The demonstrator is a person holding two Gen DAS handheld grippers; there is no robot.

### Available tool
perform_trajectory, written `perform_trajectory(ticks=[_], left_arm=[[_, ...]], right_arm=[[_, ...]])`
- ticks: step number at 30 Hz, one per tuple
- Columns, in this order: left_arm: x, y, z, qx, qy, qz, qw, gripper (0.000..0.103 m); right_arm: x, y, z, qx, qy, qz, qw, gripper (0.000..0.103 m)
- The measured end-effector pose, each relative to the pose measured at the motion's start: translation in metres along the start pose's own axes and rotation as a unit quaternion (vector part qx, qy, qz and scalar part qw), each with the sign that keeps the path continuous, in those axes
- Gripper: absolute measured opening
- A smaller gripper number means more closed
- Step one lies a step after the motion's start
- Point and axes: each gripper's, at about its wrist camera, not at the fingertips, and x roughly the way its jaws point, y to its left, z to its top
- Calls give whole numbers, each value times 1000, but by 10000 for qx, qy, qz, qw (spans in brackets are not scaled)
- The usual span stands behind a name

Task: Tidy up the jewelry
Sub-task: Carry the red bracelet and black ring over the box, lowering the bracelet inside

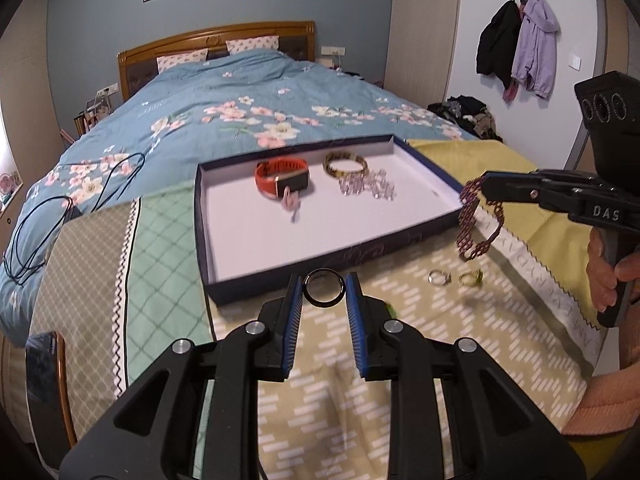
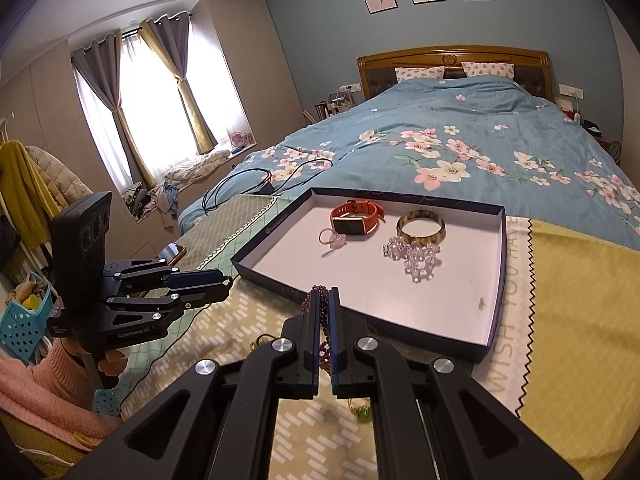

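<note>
Dark ring point(image 1: 323, 287) pinched upright between the blue pads of the left gripper point(image 1: 323, 294), just short of the near wall of the shallow box lid point(image 1: 280, 276). Purple beaded bracelet point(image 1: 474, 222) clamped in the closed right gripper point(image 2: 325, 312), dangling beyond the lid's right corner. Below that bracelet, on the patterned cloth point(image 1: 400, 360): a silver ring point(image 1: 439, 278) just beside a gold-green ring point(image 1: 470, 278). Ahead of the left gripper, inside the lid: an orange smartwatch point(image 1: 282, 178), a small pink ring point(image 1: 291, 202) touching it, a tortoiseshell bangle point(image 1: 345, 164), a clear crystal bracelet point(image 1: 366, 186) against it. Beyond the lid, a floral blue duvet point(image 1: 240, 100).
</note>
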Motion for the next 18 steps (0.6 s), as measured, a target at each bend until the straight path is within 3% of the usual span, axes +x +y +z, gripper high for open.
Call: perform_trajectory(ticks=[18], left_arm=[[23, 4, 34, -10, -75, -67, 9999, 22]], right_arm=[[15, -9, 33, -13, -154, -39, 9999, 3]])
